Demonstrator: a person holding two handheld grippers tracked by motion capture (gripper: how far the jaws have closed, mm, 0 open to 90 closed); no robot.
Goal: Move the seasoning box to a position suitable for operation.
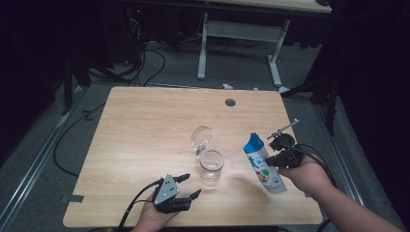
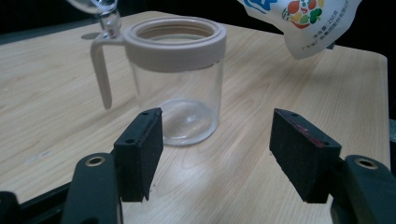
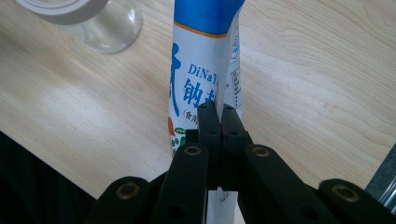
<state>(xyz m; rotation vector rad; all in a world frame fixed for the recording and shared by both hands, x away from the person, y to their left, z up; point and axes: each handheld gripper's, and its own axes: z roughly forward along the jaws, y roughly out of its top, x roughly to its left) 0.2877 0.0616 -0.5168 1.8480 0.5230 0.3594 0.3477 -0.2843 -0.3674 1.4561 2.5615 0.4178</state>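
Reaching in from the bottom right of the high view, the person's right hand [image 1: 304,175] held the right tongs [image 1: 279,153] pointing toward the upper left, its forearm slanting in from the lower right corner. These tongs were clenched on the edge of a blue and white pouch [image 1: 263,164], which hung tilted above the tabletop [image 1: 145,121], blue top toward the jar. In the right gripper view the two black jaws met tightly on the pouch [image 3: 196,79], pinching its side seam.

The left hand [image 1: 153,218] came in low at the bottom centre, carrying the left tongs [image 1: 188,186] with the grey plate on top, aimed to the right toward the glass jar [image 1: 212,165]. Those tongs were released, jaws spread wide with nothing between the pads. In the left gripper view the jar [image 2: 175,79] stood upright on the tabletop just beyond the open jaws, apart from them, its pale rim and side handle showing, its clear lid [image 1: 200,137] flipped open behind it. The jar sat near the middle of the tabletop, between the two hands.
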